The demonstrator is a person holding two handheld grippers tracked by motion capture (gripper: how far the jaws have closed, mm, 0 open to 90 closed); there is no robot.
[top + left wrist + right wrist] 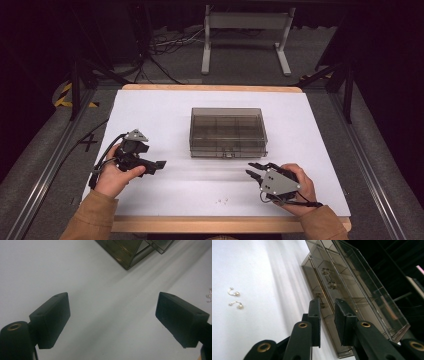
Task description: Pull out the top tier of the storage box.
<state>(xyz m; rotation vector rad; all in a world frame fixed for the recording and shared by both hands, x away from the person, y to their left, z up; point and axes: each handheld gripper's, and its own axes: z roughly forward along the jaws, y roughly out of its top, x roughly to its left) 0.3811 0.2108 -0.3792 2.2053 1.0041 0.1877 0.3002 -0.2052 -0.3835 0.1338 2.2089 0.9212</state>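
A smoky clear compartment box (227, 131) with its lid down lies at the middle of the white table (150, 110). Two small pearl earrings (221, 201) lie near the front edge. My left gripper (159, 165) rests at the left, jaws wide open over bare table, also seen in its own view (112, 315), with a corner of the box (125, 252) ahead. My right gripper (254, 170) hovers at the front right and points at the box's front. In its own view the right gripper (327, 307) has a narrow gap with nothing in it, the box (352, 285) just beyond, the earrings (235, 293) off to the left.
Past the table's far edge stand a white table frame (245, 40) and loose cables (165, 50) on the grey floor. Metal rails run along both sides. Yellow-black tape (62, 95) marks the floor at the left.
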